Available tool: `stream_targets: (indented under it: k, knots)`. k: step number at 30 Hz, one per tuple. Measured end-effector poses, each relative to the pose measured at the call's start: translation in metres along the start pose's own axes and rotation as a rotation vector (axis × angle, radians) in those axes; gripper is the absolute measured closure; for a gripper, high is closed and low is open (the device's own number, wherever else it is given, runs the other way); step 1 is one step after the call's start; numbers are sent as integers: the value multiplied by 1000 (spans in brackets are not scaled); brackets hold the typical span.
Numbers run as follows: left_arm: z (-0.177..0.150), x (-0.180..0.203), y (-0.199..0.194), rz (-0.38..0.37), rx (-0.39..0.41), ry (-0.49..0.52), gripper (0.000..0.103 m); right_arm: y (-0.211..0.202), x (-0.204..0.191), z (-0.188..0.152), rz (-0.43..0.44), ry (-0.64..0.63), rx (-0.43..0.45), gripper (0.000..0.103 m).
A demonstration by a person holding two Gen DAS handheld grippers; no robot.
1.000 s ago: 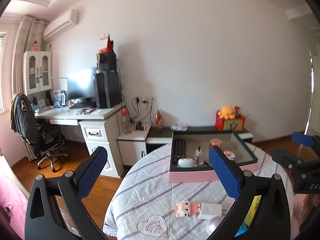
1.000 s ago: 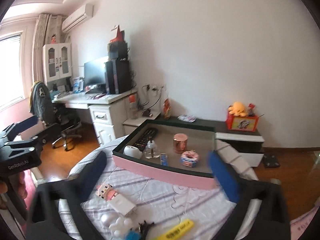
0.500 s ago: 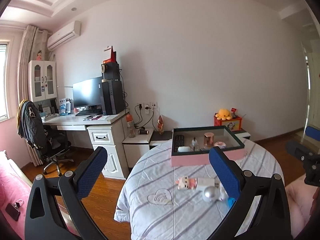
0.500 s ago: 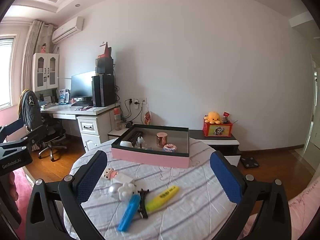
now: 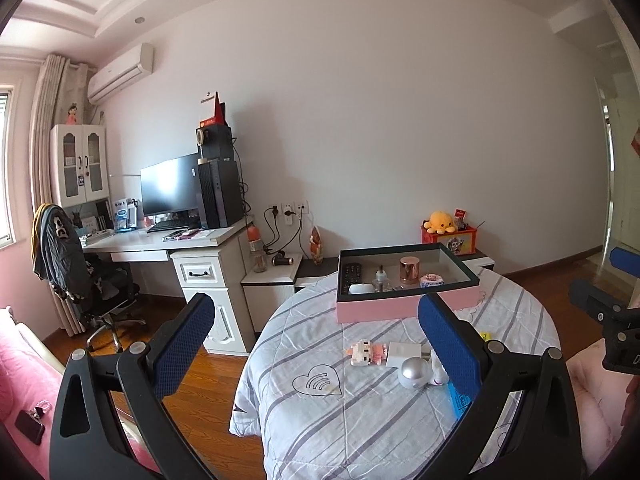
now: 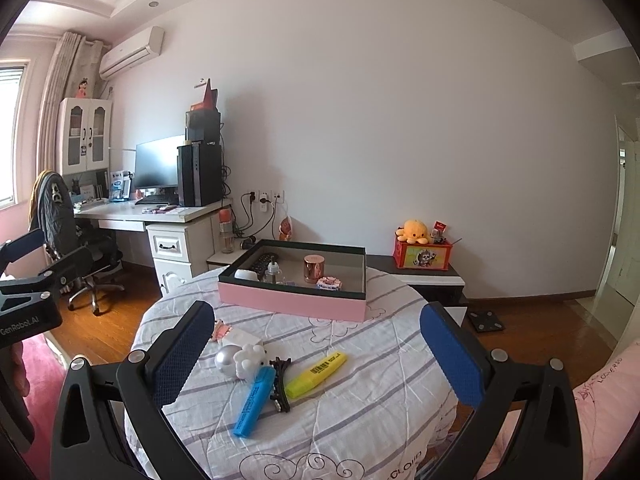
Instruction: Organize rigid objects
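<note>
Jaws of both the left gripper (image 5: 316, 340) and the right gripper (image 6: 316, 348) stand spread wide, gripping nothing, above the near edge of the round tabletop (image 6: 360, 412). Loose items awaiting sorting: 1 blue highlighter (image 6: 255, 404), 1 yellow highlighter (image 6: 316, 374), 1 black hair clip (image 6: 280, 384), 1 silver ball (image 6: 227, 360), 1 white figurine (image 6: 250, 360), 1 white charger (image 5: 402, 360), 1 brick toy (image 5: 366, 353). Beyond them, the pink box (image 6: 292, 303) already holds 5 visible items, including 1 remote (image 5: 351, 271) and 1 copper jar (image 6: 313, 268). Task judged roughly half complete.
</note>
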State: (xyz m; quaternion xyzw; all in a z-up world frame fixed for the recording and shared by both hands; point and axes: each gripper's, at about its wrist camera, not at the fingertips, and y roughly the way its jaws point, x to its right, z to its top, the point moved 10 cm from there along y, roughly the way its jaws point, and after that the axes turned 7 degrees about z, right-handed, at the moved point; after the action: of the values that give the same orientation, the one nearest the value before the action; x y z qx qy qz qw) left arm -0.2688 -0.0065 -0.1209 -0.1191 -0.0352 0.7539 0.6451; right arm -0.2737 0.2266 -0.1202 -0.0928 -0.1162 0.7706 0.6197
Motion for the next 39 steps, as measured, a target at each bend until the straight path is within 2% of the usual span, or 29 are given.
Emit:
stream_targets:
  k: [8,15,20,24,28,33,39]
  knots:
    - [-17,5,17,-17,-62,13,0,23,10,-25,-8,19,-78,0]
    - [-45,20,42,-48,-147,59,0,77,24,-85,8,84,-263,0]
    - [-63,29,57,-73,-199,70,0,104,27,-127,0,80,-376,0]
    - [-81,60,62,-155,-250,96,0,111,37,-139,-16,97,-399,0]
    - [-104,101,65,-232,-304,141,0,111,61,-141,-76,105,-404,0]
    - [-129,136,79,-274,-390,148,0,108,89,-152,-104,153,-416,0]
    - [-152,167,94,-288,-457,192,3,113,93,-165,-60,183,-430,0]
